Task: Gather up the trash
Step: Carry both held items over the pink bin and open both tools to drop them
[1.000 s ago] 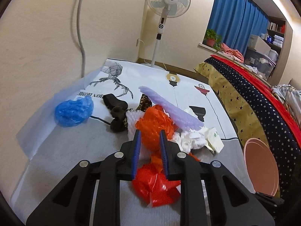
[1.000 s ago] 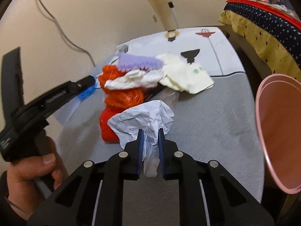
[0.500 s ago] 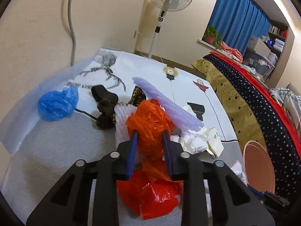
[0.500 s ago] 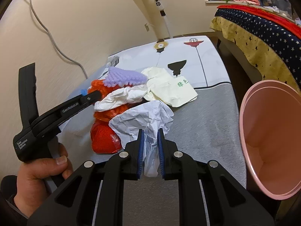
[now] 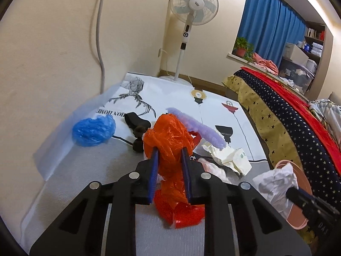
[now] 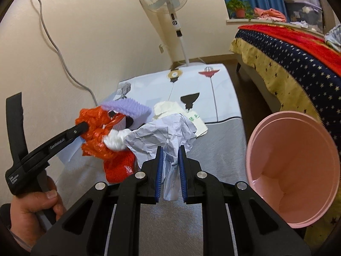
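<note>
My left gripper [image 5: 169,149] holds a crumpled orange plastic bag [image 5: 168,136] above the pile, and its jaws are closing on it. A red plastic piece [image 5: 181,209] hangs or lies below the bag. My right gripper [image 6: 170,149] is shut on a crumpled white paper [image 6: 162,134], raised over the grey mat just left of the pink bin [image 6: 294,170], whose mouth faces me. In the right wrist view a hand holds the left gripper [image 6: 83,127] with the orange bag [image 6: 93,128]. On the mat lie a blue plastic bag [image 5: 93,130], a purple foam strip [image 5: 200,128] and cream tissue wrappers [image 5: 232,160].
A black corded object [image 5: 136,123] lies beside the pile. The wall with a hanging cable [image 5: 99,32] runs along the left. A standing fan [image 5: 187,21] is at the far end and a bed with a starred cover [image 5: 287,128] is on the right.
Both grippers have risen. The orange bag has come up off the pile with the left gripper. The right gripper has carried the white paper closer to the pink bin.
</note>
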Demonstrator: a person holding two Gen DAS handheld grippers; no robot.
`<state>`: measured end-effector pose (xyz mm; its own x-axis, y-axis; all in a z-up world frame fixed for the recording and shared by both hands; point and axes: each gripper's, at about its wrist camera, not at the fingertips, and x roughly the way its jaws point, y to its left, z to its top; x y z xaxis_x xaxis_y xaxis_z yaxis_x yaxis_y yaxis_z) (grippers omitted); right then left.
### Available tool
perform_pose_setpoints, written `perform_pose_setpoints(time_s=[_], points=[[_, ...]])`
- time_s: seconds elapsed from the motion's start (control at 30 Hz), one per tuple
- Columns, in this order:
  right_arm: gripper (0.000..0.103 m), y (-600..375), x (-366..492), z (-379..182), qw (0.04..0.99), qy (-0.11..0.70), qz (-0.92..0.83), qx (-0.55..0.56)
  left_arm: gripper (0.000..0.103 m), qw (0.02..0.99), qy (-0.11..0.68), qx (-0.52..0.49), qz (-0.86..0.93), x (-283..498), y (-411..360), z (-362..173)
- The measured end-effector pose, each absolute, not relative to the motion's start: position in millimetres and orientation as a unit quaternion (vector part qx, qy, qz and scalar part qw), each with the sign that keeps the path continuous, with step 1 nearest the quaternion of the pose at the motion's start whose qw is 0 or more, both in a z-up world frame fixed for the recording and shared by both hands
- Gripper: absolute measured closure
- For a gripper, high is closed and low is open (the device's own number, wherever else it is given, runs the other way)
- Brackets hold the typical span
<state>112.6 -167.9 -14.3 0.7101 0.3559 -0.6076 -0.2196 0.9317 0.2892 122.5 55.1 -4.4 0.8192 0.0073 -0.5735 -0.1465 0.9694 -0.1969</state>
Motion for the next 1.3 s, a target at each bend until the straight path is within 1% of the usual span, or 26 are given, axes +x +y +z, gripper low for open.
perform_pose_setpoints(time_s=[0.23,0.33,0.57,0.73,1.07,1.3], points=[[0.088,-181.6,90.3,6.3,0.932,0.322,0.141,0.091,0.082,0.952,0.285,-0.100,0.043,92.0,51.1,11.5],[0.092,-187.0,80.9,13.1,0.935,0.315,0.135,0.088,0.082,0.956,0.277,-0.085,0.054,79.6,49.9,19.5],[0.092,-202.3,61.0,31.6,0.942,0.300,0.128,0.082,0.082,0.960,0.257,-0.099,0.054,57.4,56.6,35.1],[0.093,-213.4,49.4,45.5,0.945,0.293,0.123,0.082,0.082,0.963,0.250,-0.096,0.040,45.4,46.9,40.7],[0.093,-235.2,43.3,75.3,0.950,0.285,0.107,0.061,0.082,0.966,0.239,-0.096,0.009,38.9,28.9,49.1],[0.093,-271.0,49.0,101.1,0.955,0.275,0.092,0.059,0.082,0.967,0.237,-0.093,-0.012,45.1,8.3,51.9]])
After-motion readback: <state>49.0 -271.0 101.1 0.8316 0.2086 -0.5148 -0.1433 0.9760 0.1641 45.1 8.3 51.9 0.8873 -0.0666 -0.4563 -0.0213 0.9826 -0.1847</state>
